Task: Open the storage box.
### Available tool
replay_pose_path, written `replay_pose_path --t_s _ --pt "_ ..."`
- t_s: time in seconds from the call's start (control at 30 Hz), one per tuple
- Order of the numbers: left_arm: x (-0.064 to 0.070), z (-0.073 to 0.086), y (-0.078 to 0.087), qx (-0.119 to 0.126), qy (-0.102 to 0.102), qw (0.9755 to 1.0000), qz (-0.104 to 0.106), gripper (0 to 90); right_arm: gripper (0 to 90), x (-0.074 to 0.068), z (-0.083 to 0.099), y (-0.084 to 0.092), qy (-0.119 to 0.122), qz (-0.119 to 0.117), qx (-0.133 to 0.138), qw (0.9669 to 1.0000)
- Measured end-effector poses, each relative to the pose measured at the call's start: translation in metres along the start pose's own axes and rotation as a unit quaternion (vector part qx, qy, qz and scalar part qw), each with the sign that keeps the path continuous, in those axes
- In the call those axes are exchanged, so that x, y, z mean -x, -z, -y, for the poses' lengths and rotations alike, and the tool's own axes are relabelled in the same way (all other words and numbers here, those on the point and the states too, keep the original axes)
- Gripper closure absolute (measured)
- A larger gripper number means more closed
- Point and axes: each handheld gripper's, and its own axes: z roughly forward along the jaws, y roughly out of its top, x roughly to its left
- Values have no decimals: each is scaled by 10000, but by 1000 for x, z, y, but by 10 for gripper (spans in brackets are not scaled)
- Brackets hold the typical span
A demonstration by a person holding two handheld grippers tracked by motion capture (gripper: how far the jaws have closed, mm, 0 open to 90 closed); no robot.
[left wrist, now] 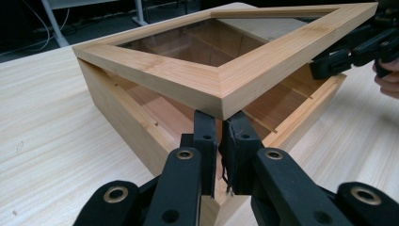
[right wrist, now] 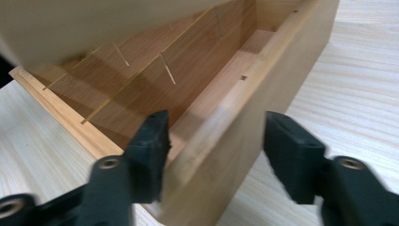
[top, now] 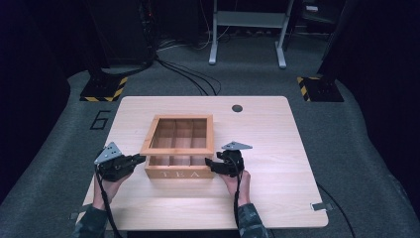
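A wooden tea box (top: 179, 168) sits near the front middle of a pale table (top: 277, 148), its front face lettered TEA. Its lid (top: 178, 134), a wooden frame around a clear pane, is raised off the box front and tilted, so the divided inside shows beneath it. The left gripper (top: 139, 159) comes in from the box's left front corner; in the left gripper view its jaws stand close together right under the lid's near corner (left wrist: 221, 96), at the box's corner, pinched nearly shut, and whether they press on the box wall between them cannot be told. The right gripper (top: 209, 163) is at the box's right front corner. In the right gripper view its jaws straddle the box wall (right wrist: 221, 141), one finger (right wrist: 150, 141) inside the box and the other (right wrist: 291, 150) outside, with a gap showing between the outer finger and the wood, so the pads are not yet pressing. The picture there is blurred. In the left gripper view the right gripper (left wrist: 348, 52) shows beside the lid's far edge, with a hand (left wrist: 388, 80) behind it.
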Motion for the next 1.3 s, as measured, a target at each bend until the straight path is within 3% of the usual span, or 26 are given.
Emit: replay_pose_path --t_s 0.07,0.33,0.77,1.3 --pt "0 -4 0 23 -3 10000 -8 841 490 -3 0 -2 82 31 7 10000" --pt "-1 -20 -1 33 -58 10000 -64 839 492 -5 0 -4 195 136 30 9997" --pt "-6 -51 -4 107 -104 9998 -93 833 493 -6 0 -4 155 147 45 9998" --pt "-17 -90 -7 3 -227 9996 -158 831 493 -5 0 -4 173 145 57 9997"
